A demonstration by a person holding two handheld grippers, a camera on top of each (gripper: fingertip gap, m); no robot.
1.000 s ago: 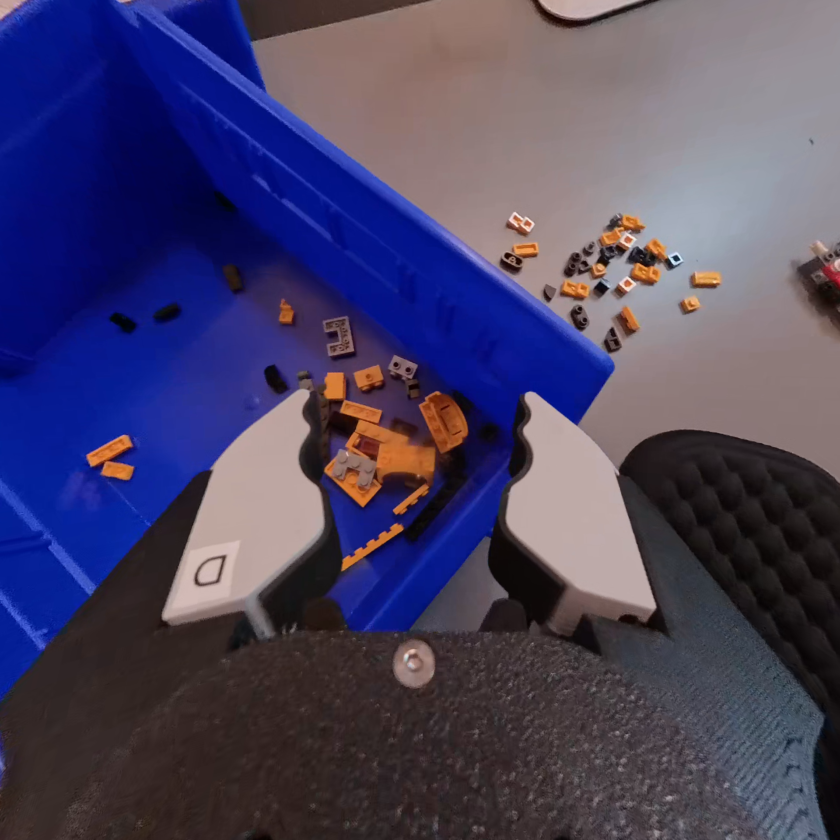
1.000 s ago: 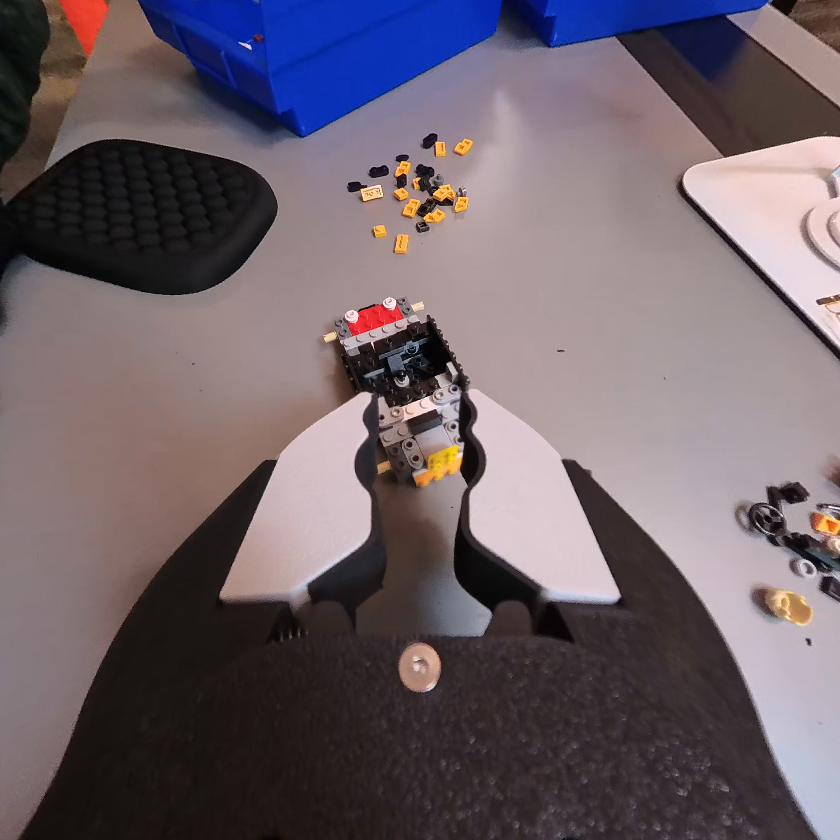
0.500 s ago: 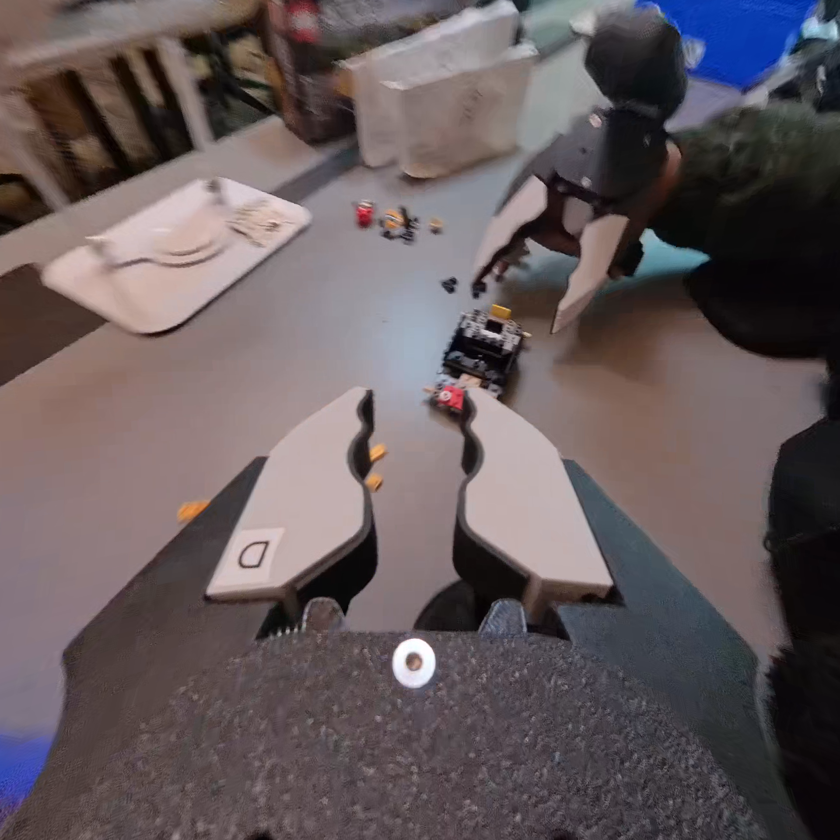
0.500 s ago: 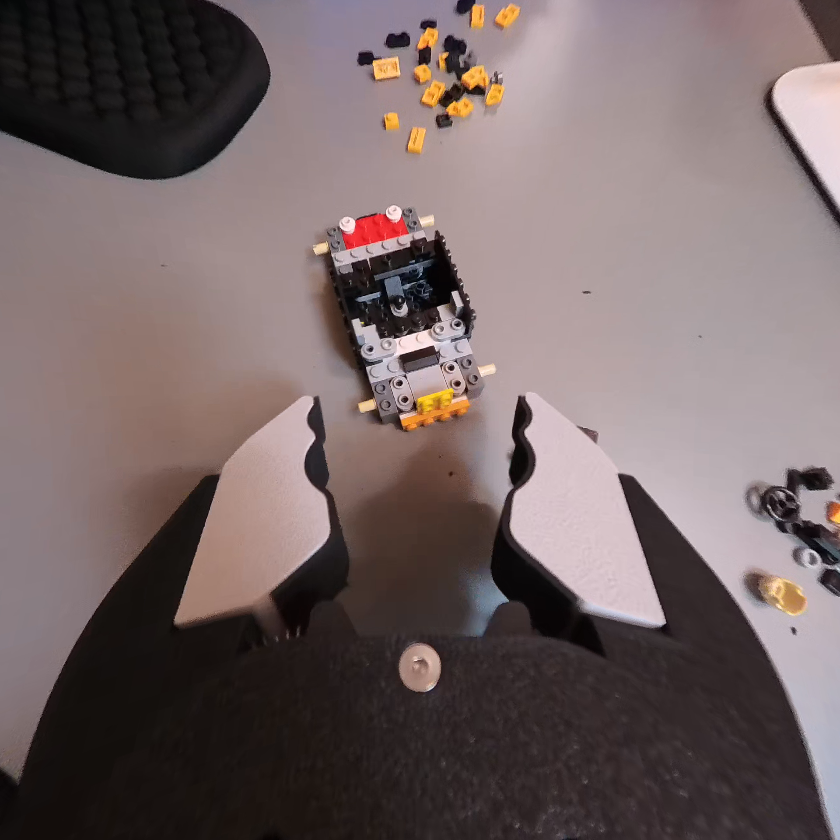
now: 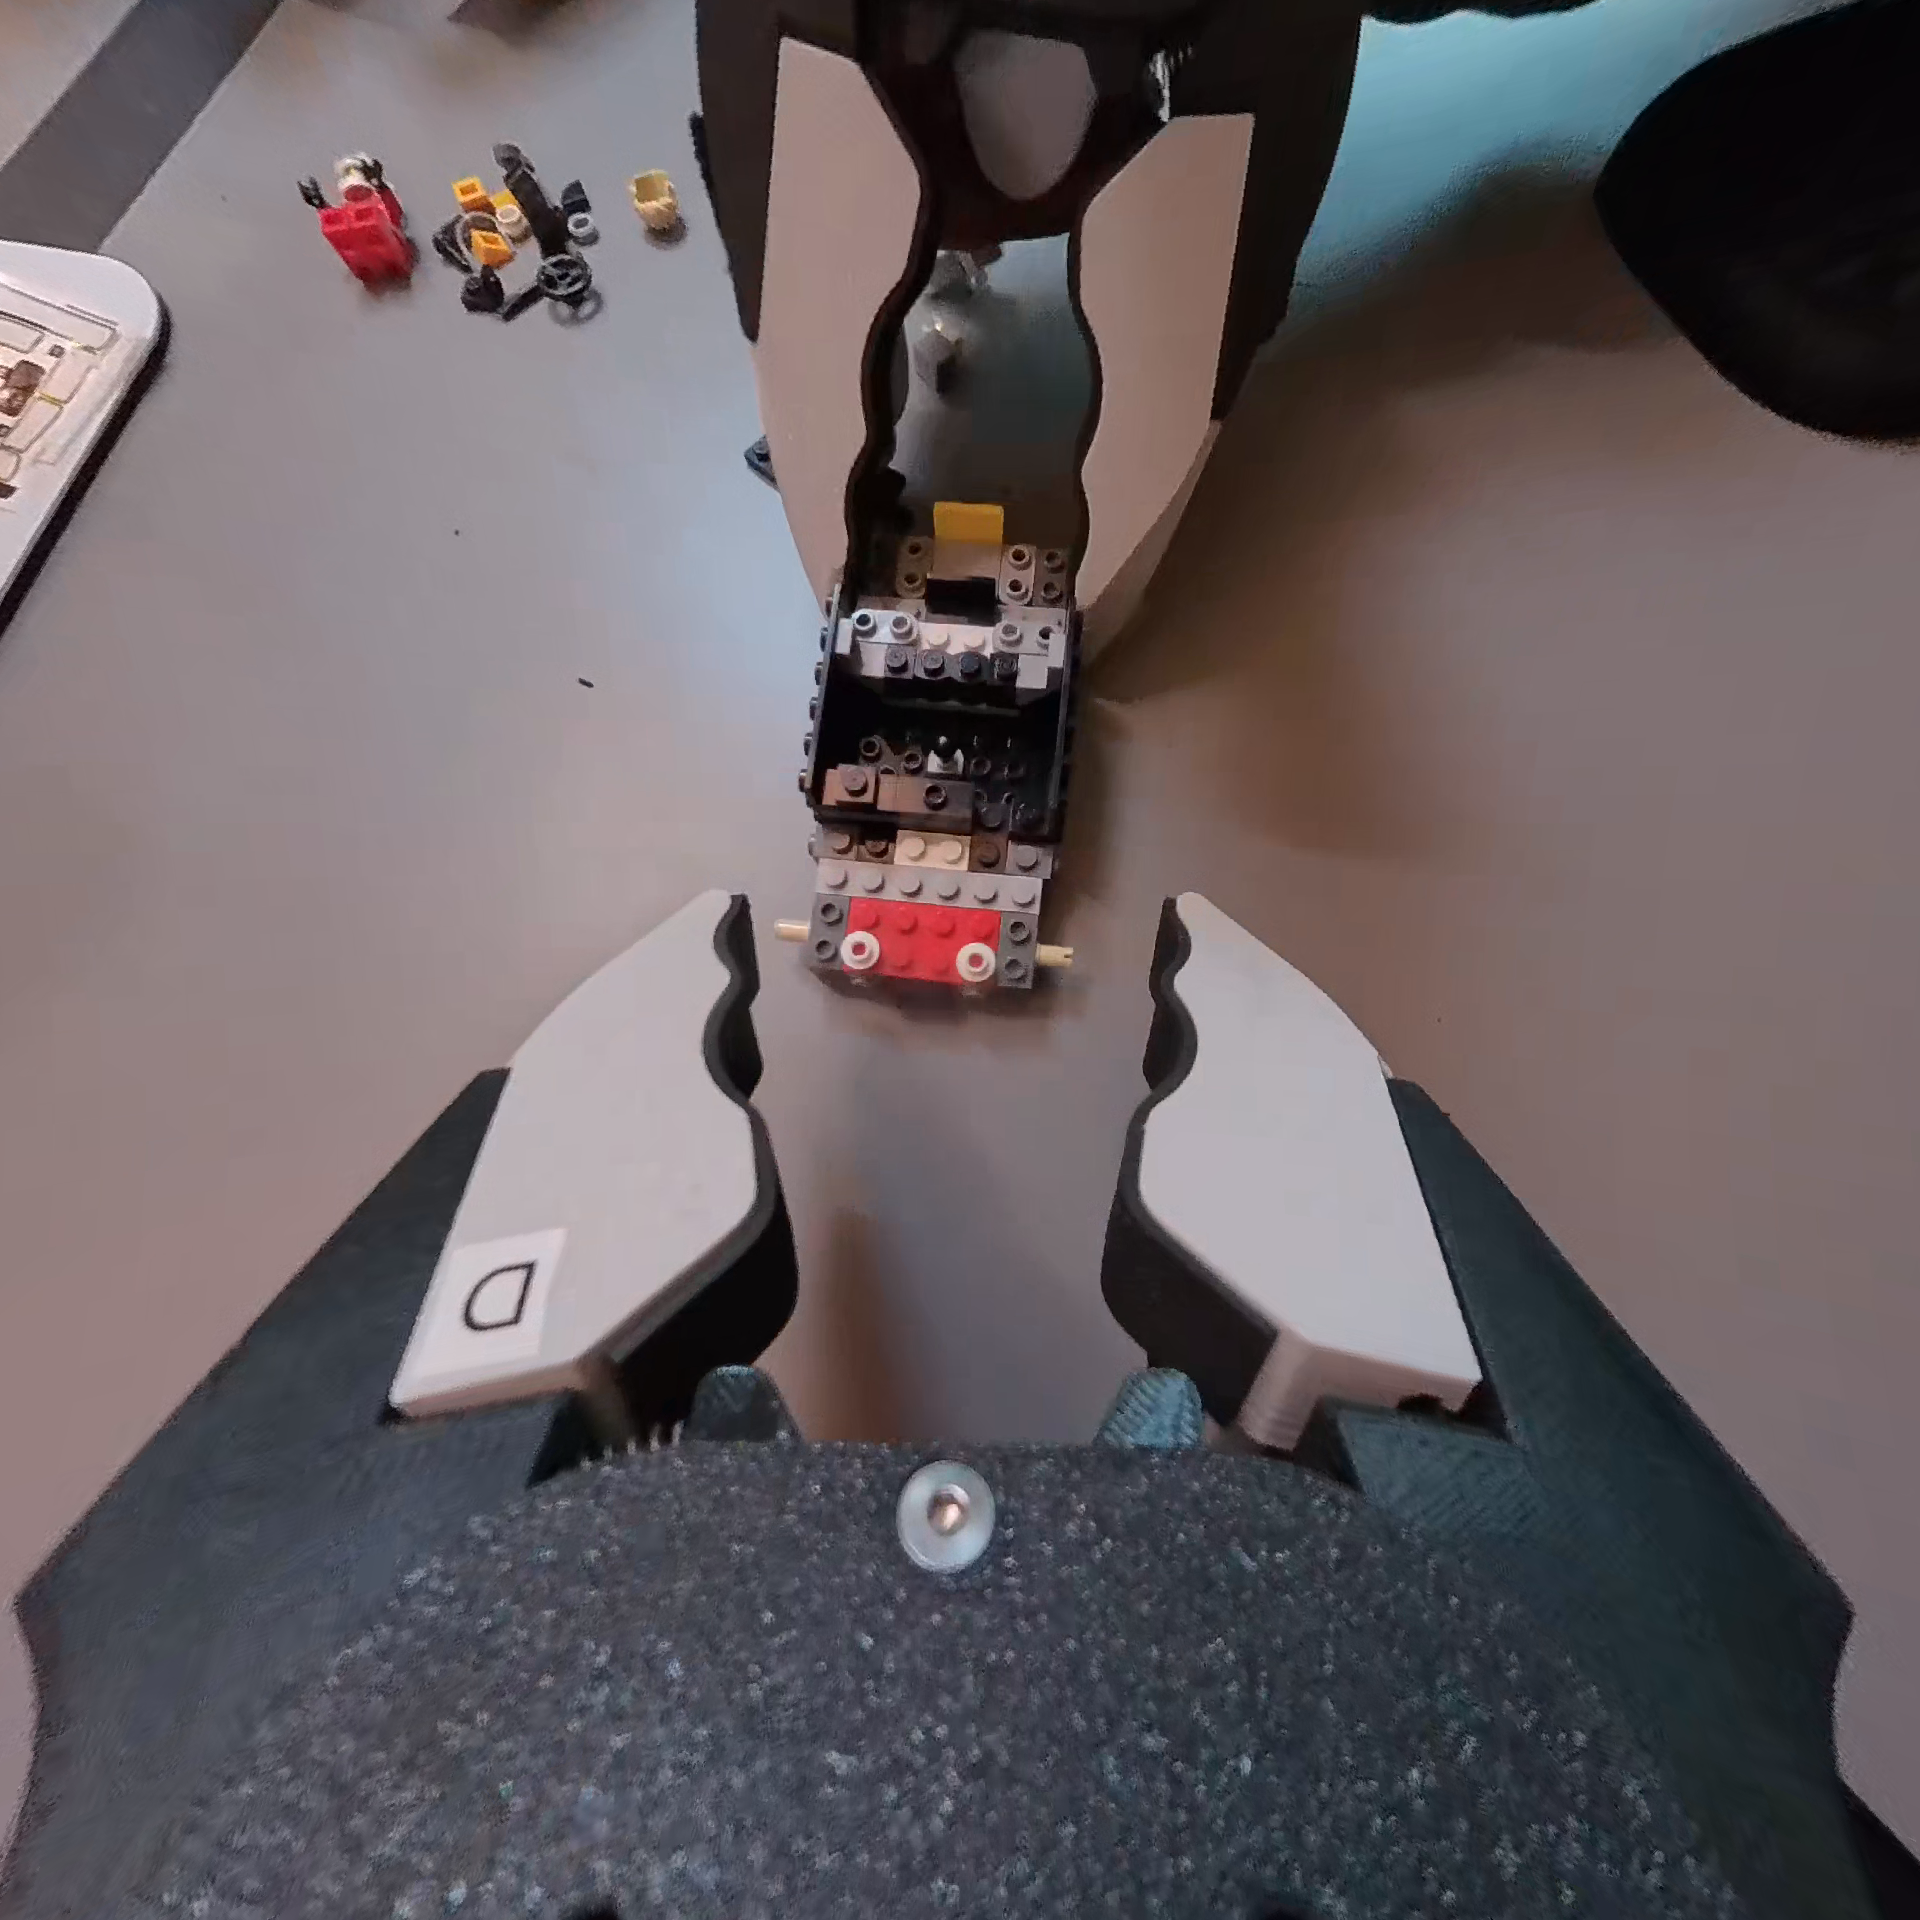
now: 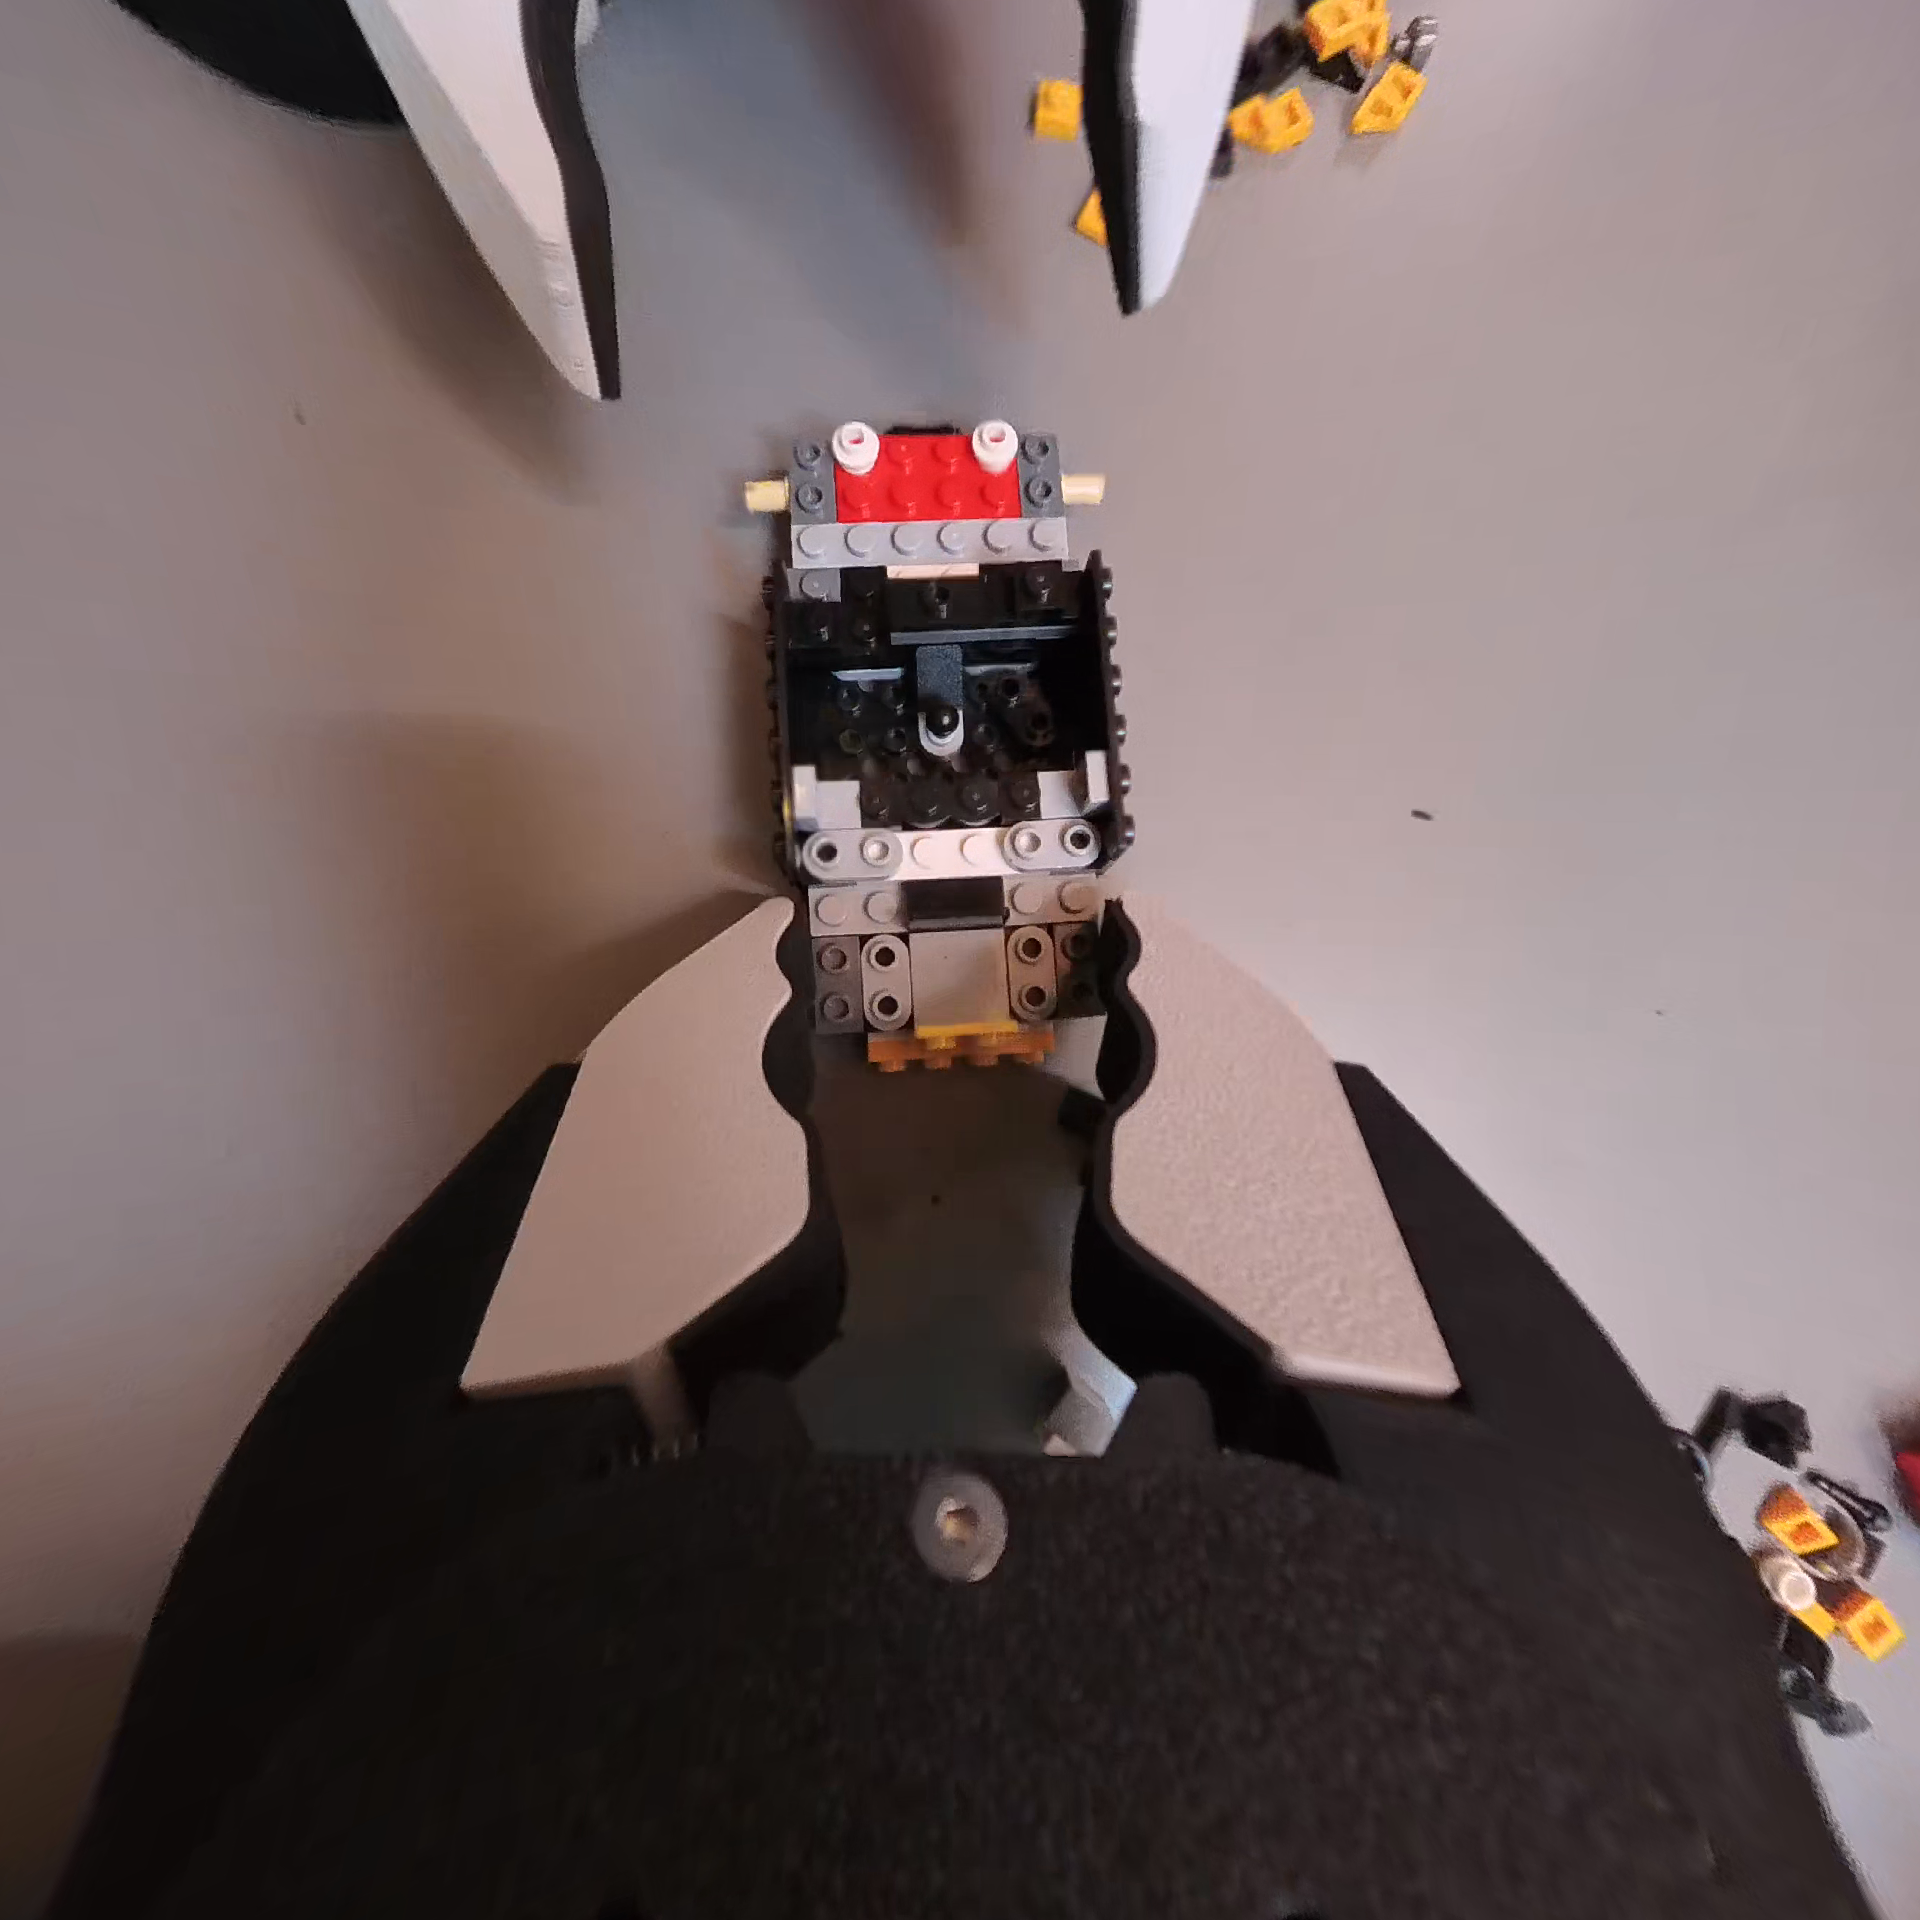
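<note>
While spread wide and gripping nothing, left gripper [image 5: 953, 904]: one fingertip either side of the red end of a brick-built car chassis [image 5: 940, 727], clear table showing between each pad and the bricks. No contact there, not even with the tan axle pins [image 5: 790, 928] sticking out sideways from that end. Nearest of anything to the red plate, yet apart from it.

Out on the open middle of the grey table [image 5: 312, 727], well away from any edge, the chassis itself. Long axis running straight from one gripper to the other — red end toward the left gripper, yellow and orange end toward the right. Resting flat, studs up, black-walled cabin open at the centre.

At the opposite end, right gripper [image 6: 951, 914]: closed in on the grey nose block just behind the orange plate, dark pads [image 6: 792, 977] lying against both sides with no gap to be seen. Confirmed from the left wrist view, where the same two fingers hug the far end of the model.

Both grippers head-on along one line, fingertips pointing at each other, chassis between.

Toward the far left edge as seen from the left wrist, loose small pieces [image 5: 488, 229] — red, black, yellow. Beside them, at that edge, a white tray [image 5: 62, 395]. More yellow bricks [image 6: 1299, 94] beyond the left gripper in the right wrist view.
</note>
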